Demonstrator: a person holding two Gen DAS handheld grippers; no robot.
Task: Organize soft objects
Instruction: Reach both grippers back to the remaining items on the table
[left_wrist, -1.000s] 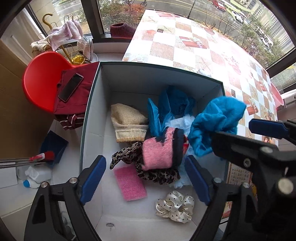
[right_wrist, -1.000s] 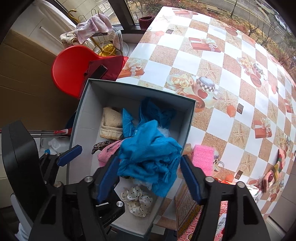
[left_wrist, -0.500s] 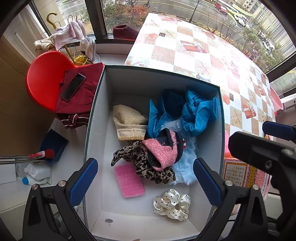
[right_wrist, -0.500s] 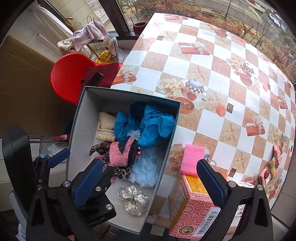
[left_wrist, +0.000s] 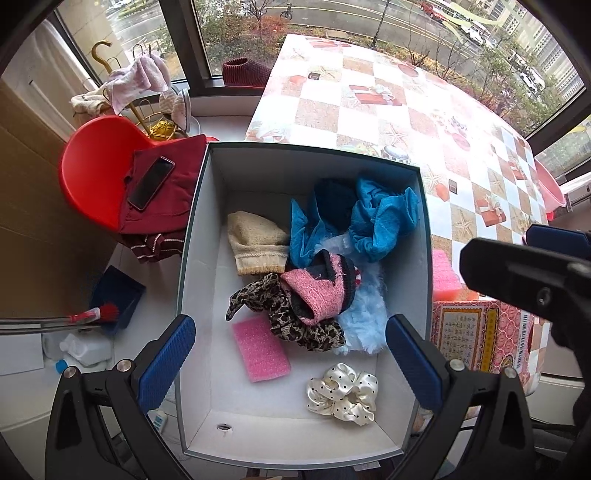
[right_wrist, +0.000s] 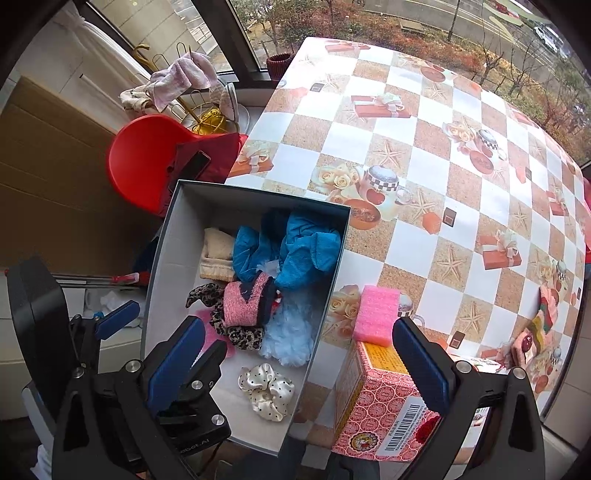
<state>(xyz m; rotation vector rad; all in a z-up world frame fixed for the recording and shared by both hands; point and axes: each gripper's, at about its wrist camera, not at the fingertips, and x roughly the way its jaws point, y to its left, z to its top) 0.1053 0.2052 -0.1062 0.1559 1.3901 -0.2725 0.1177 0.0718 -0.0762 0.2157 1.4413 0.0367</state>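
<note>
Both tools empty, jaws wide: left gripper (left_wrist: 290, 362) over the near part of the box (left_wrist: 207, 369); right gripper (right_wrist: 295, 360) over its right wall. Box holds blue cloth (left_wrist: 384, 225) far right, beige knit (left_wrist: 255, 242) far left, pink sock (left_wrist: 317, 291) centre on leopard scarf (left_wrist: 288, 314), pink sponge (left_wrist: 260, 349) and polka-dot scrunchie (left_wrist: 341, 393) near. 1 more pink foam block (right_wrist: 376, 310) lies outside, right, on the patterned carton (right_wrist: 384, 398). Red chair (left_wrist: 99, 173) with phone (left_wrist: 151, 182) stands left.

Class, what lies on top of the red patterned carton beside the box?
A pink foam sponge rests on the red patterned carton. Whatever the carton holds is hidden.
</note>
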